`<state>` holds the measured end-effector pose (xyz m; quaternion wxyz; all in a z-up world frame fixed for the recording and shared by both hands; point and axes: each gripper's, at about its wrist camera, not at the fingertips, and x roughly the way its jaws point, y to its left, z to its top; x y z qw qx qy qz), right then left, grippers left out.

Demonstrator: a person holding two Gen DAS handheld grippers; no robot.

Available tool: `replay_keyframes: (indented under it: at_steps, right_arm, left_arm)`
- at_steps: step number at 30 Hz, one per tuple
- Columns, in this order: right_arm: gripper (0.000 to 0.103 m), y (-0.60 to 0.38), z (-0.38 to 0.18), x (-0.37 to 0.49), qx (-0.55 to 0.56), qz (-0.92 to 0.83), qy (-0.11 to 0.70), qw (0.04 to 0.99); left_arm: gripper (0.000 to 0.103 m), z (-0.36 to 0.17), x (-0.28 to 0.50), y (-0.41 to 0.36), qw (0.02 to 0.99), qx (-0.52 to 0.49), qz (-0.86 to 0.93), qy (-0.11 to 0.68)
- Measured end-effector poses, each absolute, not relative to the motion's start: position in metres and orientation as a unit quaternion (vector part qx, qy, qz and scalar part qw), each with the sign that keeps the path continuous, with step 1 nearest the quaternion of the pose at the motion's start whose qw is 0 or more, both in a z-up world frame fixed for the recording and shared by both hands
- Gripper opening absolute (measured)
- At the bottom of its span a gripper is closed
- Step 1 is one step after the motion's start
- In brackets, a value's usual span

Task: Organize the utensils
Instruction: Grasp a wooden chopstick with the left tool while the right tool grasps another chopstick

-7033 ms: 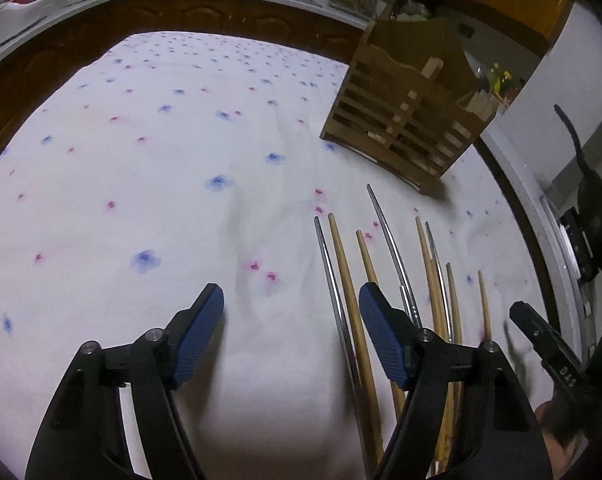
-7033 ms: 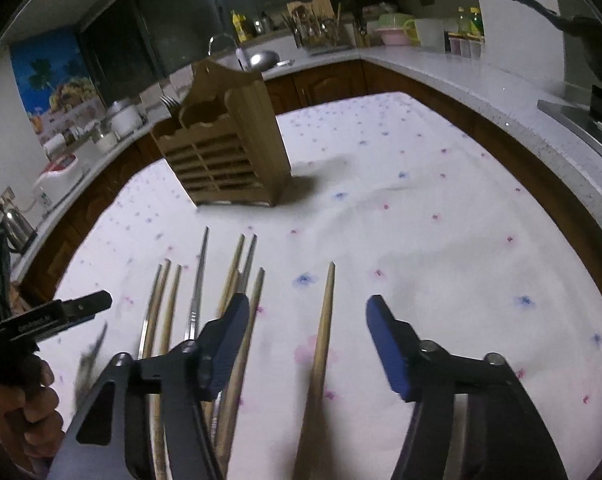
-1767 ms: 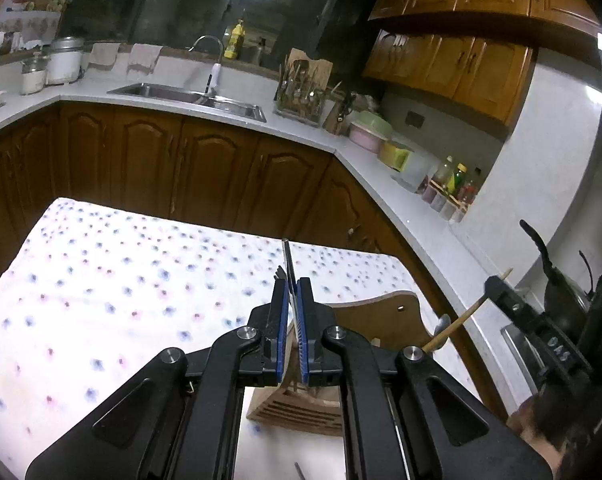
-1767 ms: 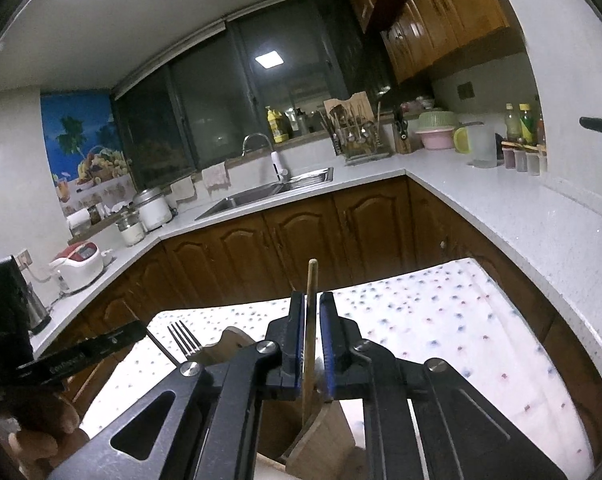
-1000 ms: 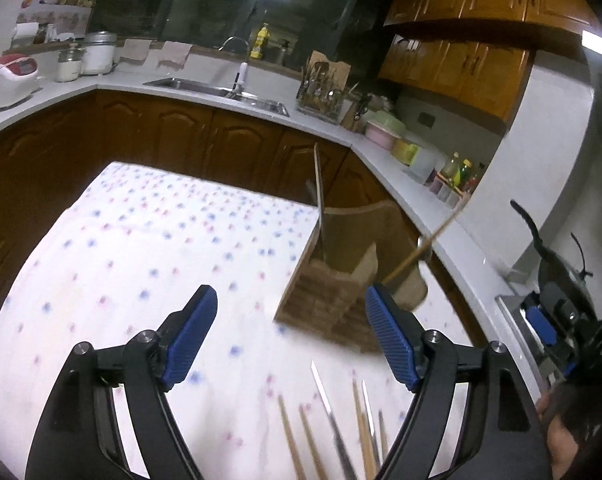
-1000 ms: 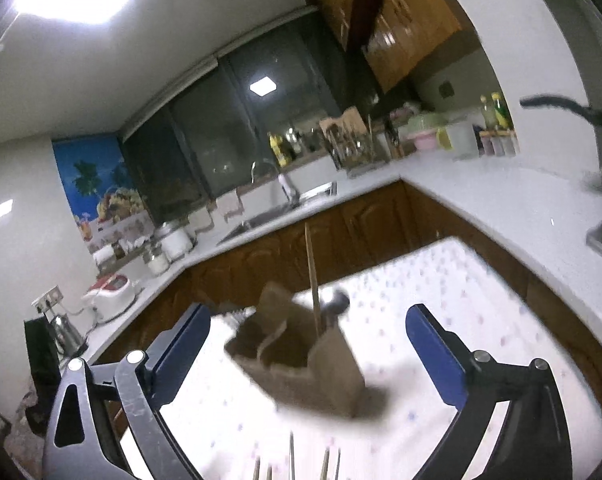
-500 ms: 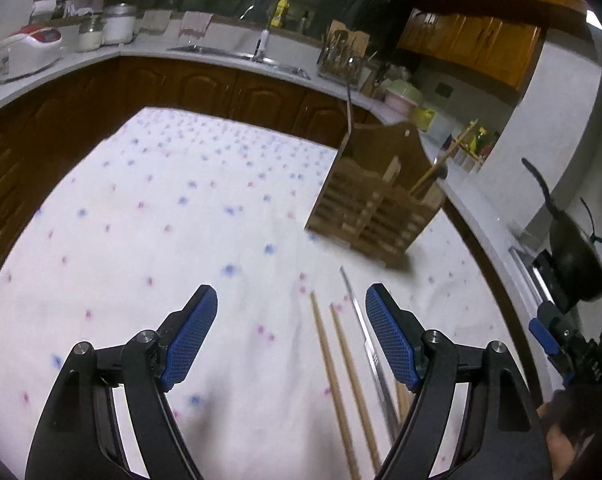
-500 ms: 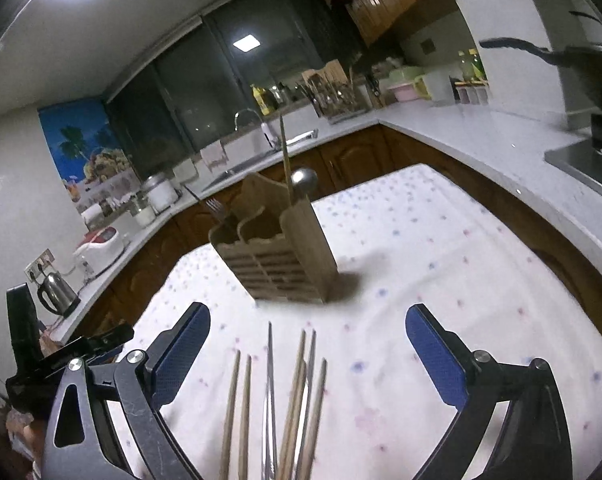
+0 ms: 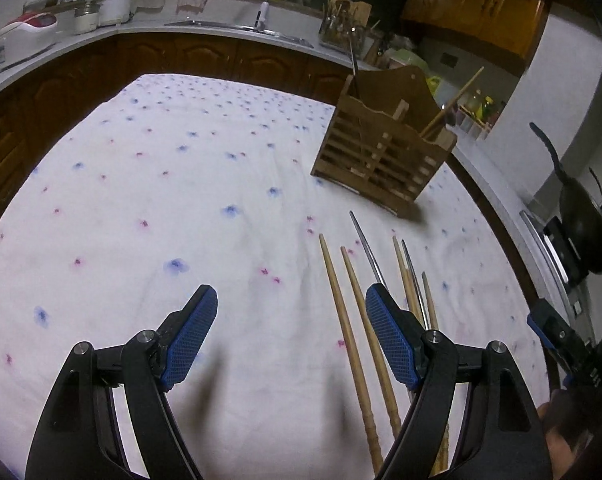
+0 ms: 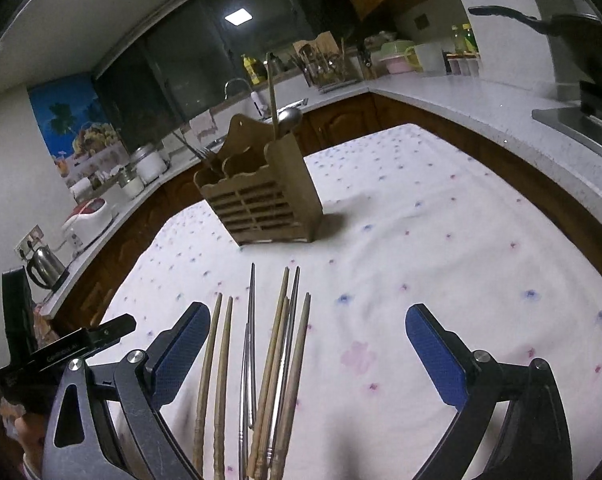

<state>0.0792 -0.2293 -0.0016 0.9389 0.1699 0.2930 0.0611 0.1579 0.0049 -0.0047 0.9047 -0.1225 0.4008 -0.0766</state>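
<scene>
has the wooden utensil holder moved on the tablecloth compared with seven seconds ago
No. The wooden utensil holder sits at the same spot on the flowered tablecloth, beyond the tips of the chopsticks lying flat. It now contains a chopstick and a metal utensil.

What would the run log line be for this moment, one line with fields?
left gripper: open, empty | right gripper: open, empty | chopsticks: loose on tablecloth | wooden holder: upright, fork, spoon, chopstick inside

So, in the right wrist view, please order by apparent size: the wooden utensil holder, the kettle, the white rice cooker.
1. wooden utensil holder, clearly largest.
2. white rice cooker.
3. kettle.
The last two look nearly alike, and both stand farther back on the counter, so their order is unsure.
</scene>
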Motion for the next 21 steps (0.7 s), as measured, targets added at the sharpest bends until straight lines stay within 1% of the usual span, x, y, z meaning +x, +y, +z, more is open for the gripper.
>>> replay_keyframes:
  at_steps: [6, 7, 9, 11, 12, 14, 16, 18, 21]
  right_arm:
    - [0.098, -0.224, -0.004, 0.082, 0.159, 0.066, 0.300, 0.938]
    - [0.097, -0.223, -0.004, 0.083, 0.156, 0.066, 0.300, 0.939]
    - [0.091, -0.221, -0.006, 0.085, 0.147, 0.063, 0.305, 0.939]
    - [0.077, -0.220, -0.009, 0.089, 0.141, 0.063, 0.315, 0.936]
    - [0.074, -0.219, -0.011, 0.092, 0.140, 0.062, 0.321, 0.934]
    - [0.064, -0.217, -0.016, 0.098, 0.137, 0.060, 0.335, 0.930]
    - [0.059, -0.215, -0.020, 0.104, 0.136, 0.061, 0.345, 0.927]
    - [0.057, -0.212, -0.022, 0.109, 0.132, 0.065, 0.351, 0.925]
    - [0.055, -0.206, -0.026, 0.120, 0.124, 0.071, 0.361, 0.921]
  left_arm:
    - [0.078, -0.010, 0.162, 0.001, 0.901, -0.116, -0.074, 0.412]
    - [0.078, -0.011, 0.162, 0.000, 0.900, -0.116, -0.074, 0.413]
    - [0.078, -0.012, 0.164, -0.001, 0.899, -0.113, -0.073, 0.417]
    - [0.078, -0.014, 0.167, -0.004, 0.898, -0.109, -0.071, 0.421]
    - [0.078, -0.015, 0.169, -0.005, 0.896, -0.108, -0.071, 0.424]
    - [0.078, -0.017, 0.175, -0.008, 0.892, -0.109, -0.075, 0.433]
    - [0.078, -0.018, 0.183, -0.012, 0.888, -0.105, -0.077, 0.441]
    - [0.077, -0.019, 0.190, -0.016, 0.886, -0.097, -0.078, 0.447]
    - [0.069, -0.023, 0.204, -0.024, 0.880, -0.086, -0.081, 0.459]
